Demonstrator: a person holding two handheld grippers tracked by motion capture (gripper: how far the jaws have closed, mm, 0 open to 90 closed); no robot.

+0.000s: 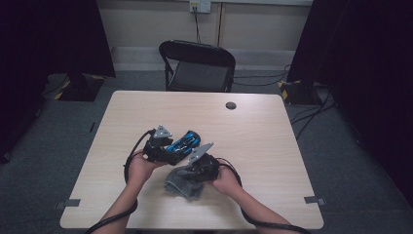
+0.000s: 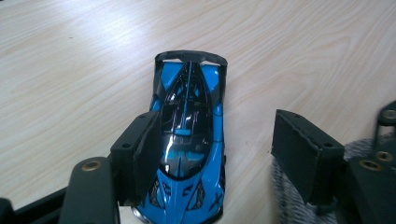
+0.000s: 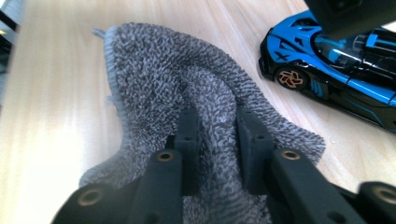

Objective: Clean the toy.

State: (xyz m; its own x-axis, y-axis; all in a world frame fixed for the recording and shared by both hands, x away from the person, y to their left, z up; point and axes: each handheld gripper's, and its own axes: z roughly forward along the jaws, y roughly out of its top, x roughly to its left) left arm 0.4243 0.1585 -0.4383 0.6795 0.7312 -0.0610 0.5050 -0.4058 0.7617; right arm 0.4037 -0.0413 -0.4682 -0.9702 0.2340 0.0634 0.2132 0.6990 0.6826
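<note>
High view: at table [image 1: 253, 122] centre, left gripper [image 1: 168, 146] and right gripper [image 1: 197, 163] meet over car [image 1: 187, 140] and cloth [image 1: 182, 183].

Left gripper view: jaws spread, car loose between them at lower centre.

Right gripper view: jaws pinch a cloth fold; wiping step, next likely bringing the cloth onto the car at upper right.

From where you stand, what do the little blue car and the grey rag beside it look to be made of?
Toy car: glossy blue and black body, hard plastic or painted metal by its sharp light reflections; which of the two is hard to tell. Grey cloth: looped terry towelling, matte and soft, shown by its nubby pile and the fold pinched in the right gripper.
</note>
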